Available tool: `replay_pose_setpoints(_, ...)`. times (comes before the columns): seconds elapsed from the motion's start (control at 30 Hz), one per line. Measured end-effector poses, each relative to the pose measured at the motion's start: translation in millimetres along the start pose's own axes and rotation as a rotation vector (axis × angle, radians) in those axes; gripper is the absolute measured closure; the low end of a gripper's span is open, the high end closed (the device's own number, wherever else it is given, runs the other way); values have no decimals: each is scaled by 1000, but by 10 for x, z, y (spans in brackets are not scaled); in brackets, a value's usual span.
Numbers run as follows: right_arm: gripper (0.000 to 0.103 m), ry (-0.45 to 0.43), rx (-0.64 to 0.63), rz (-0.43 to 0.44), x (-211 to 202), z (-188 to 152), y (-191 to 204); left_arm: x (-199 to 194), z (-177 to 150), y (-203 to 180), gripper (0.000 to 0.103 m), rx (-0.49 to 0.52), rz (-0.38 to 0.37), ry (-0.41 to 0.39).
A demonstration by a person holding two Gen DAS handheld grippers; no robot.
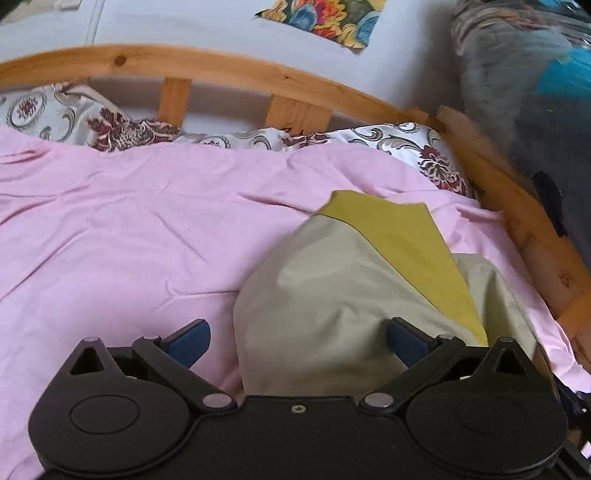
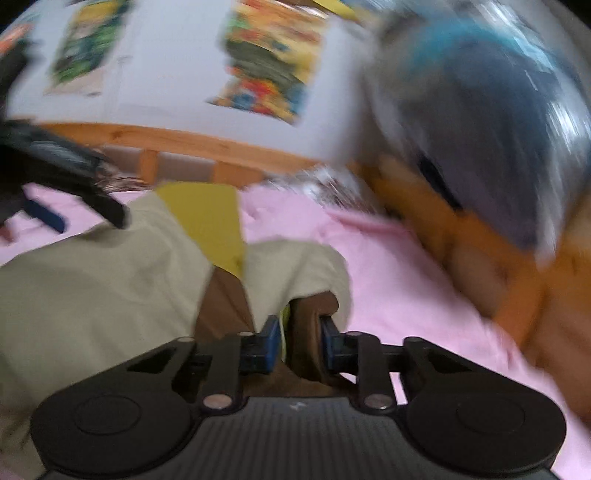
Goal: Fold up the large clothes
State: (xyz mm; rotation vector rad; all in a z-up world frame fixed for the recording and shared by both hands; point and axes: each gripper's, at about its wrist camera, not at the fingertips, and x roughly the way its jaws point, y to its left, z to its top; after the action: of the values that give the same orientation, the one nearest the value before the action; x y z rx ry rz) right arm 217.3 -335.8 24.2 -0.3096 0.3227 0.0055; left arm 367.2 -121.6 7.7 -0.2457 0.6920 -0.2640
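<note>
The garment (image 1: 332,295), a large piece of pale beige cloth with a mustard-yellow panel and a brown part, lies on the pink sheet (image 1: 129,240) of a bed, toward the right side of it. In the left wrist view the left gripper (image 1: 298,341) has its two blue-padded fingers spread wide; the beige cloth rises between them, but the pads do not press on it, and the left pad (image 1: 190,341) stands over the bare pink sheet. In the right wrist view, which is strongly blurred, the right gripper (image 2: 300,345) has its jaws drawn narrow, and a thick fold of the brown part of the garment is pinched between the two blue pads. From there the beige cloth spreads to the left and away from the camera, with the yellow panel on top. The left gripper shows also at the left edge of this view, above the beige cloth. Behind the sheet are patterned pillows (image 1: 417,147) and the wooden bed frame (image 1: 221,66). On the pale wall (image 1: 184,22) behind the frame hangs a colourful picture (image 1: 325,16).
</note>
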Motion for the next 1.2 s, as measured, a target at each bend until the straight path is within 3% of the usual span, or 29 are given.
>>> replay_pose_setpoints(0.13,78,-12,-36,32,-21,30,60,96,-21,-4,1,44,11,24)
replay_pose_setpoints(0.23,77,43,17,20,52,15,-24,196,-99,-19,1,54,23,55)
replay_pose_setpoints(0.4,41,129,250,57,149,-83,-373,102,-107,34,1,-38,2,83)
replay_pose_setpoints(0.5,29,153,412,121,217,-133,-637,-189,-183,-18,1,-79,-80,84)
replay_pose_setpoints(0.57,24,163,524,192,277,-174,-791,-377,-296,-54,1,-73,-168,83)
replay_pose_setpoints(0.63,21,191,591,248,361,-208,-881,-450,-433,-93,1,-47,-196,114)
replay_pose_setpoints(0.73,21,206,553,254,407,-220,-844,-440,-596,-44,1,-88,-204,124)
replay_pose_setpoints(0.87,21,225,387,208,408,-221,-599,-391,-670,-11,1,-151,-212,135)
replay_pose_setpoints(1.03,20,215,391,199,379,-250,-565,-451,-646,-98,1,-60,-189,107)
replay_pose_setpoints(1.2,20,207,386,190,373,-264,-552,-489,-644,-99,1,-40,-190,105)
